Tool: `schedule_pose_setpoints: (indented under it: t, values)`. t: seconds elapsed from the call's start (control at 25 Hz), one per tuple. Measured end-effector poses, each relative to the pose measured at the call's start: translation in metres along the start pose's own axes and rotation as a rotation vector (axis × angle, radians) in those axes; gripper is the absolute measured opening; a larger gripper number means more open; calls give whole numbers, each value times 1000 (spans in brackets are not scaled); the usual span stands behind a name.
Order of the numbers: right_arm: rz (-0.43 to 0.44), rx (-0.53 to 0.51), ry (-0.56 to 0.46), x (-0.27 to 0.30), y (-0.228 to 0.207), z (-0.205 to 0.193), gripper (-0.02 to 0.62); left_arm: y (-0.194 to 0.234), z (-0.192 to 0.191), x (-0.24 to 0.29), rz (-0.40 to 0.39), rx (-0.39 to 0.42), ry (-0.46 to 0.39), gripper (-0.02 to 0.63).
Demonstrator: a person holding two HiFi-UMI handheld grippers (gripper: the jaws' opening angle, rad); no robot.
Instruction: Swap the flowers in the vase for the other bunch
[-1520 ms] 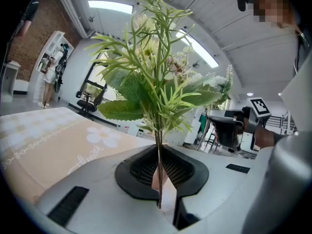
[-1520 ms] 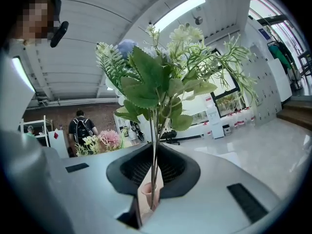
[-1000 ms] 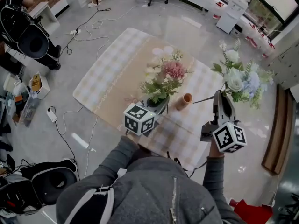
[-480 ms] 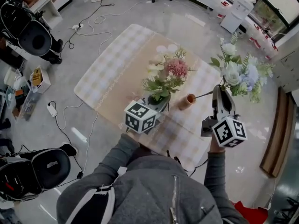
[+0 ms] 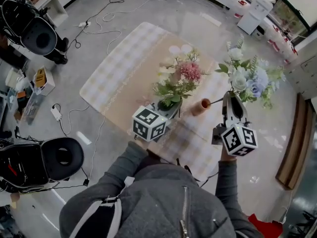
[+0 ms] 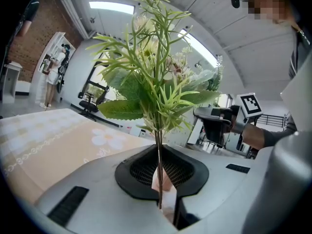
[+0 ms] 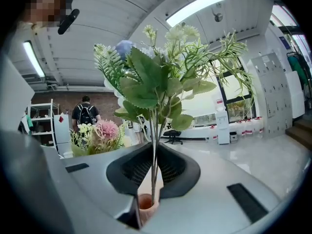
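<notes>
Eased down to the vase (image 5: 201, 106) — blue bunch (image 5: 247, 76) nearly in
Right hand-held gripper (image 5: 230, 99) clenched on its stems, tips at the mouth just below the jaws; left hand-held gripper (image 5: 169, 109) grasping the pink bunch (image 5: 179, 79) aside.

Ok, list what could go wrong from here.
1. The right gripper holds the white and blue bunch by thin stems at the narrow terracotta vase; a miss could knock it over.
2. Nothing steadies the vase: the left gripper is shut on the pink bunch.
3. Once released, the broad bunch might tip it.
</notes>
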State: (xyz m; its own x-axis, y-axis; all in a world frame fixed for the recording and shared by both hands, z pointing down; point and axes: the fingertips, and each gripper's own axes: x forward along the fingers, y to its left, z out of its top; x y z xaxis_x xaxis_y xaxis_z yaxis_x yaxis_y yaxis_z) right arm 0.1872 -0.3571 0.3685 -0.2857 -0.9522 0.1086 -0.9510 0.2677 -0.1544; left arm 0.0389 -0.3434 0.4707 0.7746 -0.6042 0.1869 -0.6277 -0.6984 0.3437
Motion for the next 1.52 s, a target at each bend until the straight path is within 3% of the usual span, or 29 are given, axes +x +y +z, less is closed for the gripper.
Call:
schedule_pose_setpoints:
  t: [1.04, 1.52]
  values:
    - [20, 2, 116, 6, 20, -76, 34, 0, -17, -10, 10, -19, 25, 31]
    - [13, -6, 164, 4, 22, -99, 35, 4, -17, -22, 53, -39, -1, 31]
